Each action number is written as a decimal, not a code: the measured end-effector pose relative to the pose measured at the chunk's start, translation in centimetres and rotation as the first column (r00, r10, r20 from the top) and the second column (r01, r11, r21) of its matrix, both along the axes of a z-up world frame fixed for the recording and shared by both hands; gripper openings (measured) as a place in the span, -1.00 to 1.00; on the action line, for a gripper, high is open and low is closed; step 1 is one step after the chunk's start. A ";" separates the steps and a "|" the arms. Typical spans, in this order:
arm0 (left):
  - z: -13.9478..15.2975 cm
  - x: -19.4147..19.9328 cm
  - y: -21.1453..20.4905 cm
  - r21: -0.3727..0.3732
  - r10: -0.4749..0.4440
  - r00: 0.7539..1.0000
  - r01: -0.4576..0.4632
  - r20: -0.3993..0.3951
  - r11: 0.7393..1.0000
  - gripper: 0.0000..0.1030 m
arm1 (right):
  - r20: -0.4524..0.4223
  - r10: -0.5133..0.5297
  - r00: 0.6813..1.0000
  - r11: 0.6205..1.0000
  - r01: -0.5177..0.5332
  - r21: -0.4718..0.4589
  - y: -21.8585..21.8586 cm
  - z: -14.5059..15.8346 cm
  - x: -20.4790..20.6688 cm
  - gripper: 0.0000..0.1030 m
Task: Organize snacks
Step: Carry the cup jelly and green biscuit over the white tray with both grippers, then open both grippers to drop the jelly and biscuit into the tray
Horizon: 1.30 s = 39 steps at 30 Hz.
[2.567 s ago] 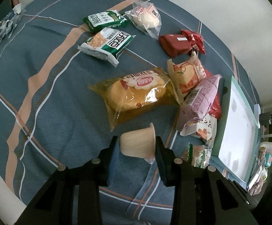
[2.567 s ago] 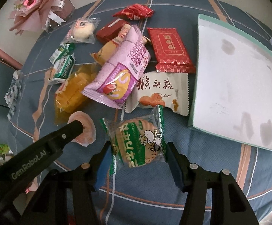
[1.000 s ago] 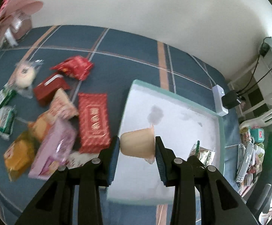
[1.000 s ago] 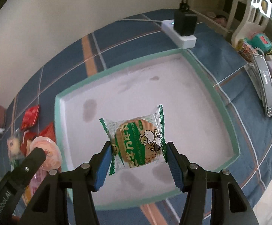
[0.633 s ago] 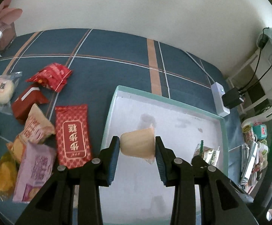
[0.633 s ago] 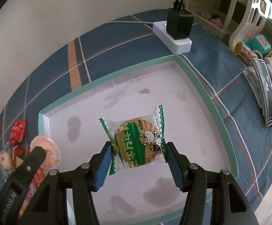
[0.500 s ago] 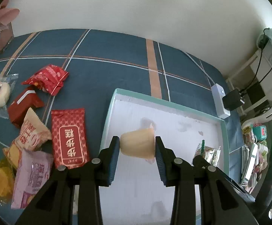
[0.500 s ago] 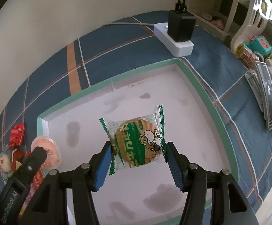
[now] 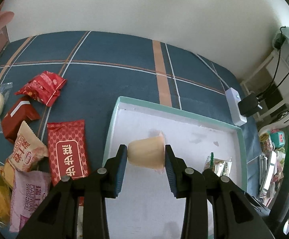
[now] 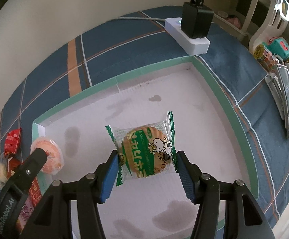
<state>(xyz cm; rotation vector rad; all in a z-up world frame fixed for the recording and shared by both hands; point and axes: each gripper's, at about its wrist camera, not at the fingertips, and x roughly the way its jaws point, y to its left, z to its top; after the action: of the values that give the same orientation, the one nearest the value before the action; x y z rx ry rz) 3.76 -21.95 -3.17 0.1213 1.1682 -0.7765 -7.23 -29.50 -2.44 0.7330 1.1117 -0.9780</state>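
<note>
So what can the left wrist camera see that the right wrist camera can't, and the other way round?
Only the left wrist view shows the big red packet, the purple roll pack and the peach jelly cup's side, gripped in the left gripper. Only the right wrist view shows the green cookie pack's printed front, gripped in the right gripper, and the toys beyond the bed. Both show the white tray and the power strip.
</note>
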 end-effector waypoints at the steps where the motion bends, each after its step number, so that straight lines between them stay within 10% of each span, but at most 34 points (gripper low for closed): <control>1: 0.1 -0.1 0.0 -0.001 -0.003 1.000 0.003 0.004 1.000 -0.25 | 0.002 0.000 1.000 1.000 0.000 -0.002 0.0 0.0 0.0 0.17; 10: 1.1 -0.2 0.2 -0.023 -0.004 1.000 0.004 0.013 1.000 -0.24 | 0.005 0.005 1.000 1.000 -0.005 -0.002 0.0 0.0 0.0 0.19; 26: 1.2 0.4 1.1 0.036 0.039 0.999 -0.040 0.033 0.999 0.66 | 0.038 0.040 0.998 0.999 -0.040 0.013 -0.1 -0.5 0.8 0.99; 39: 1.9 0.8 4.9 0.112 0.116 0.991 -0.124 0.070 0.986 0.98 | 0.019 0.111 0.994 0.994 -0.111 0.017 2.5 -0.4 1.2 1.00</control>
<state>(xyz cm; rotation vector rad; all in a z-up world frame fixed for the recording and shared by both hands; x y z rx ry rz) 4.60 -17.06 -1.28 0.1695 1.1498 -0.5943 -6.07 -27.00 -2.84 0.6861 1.1348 -0.8669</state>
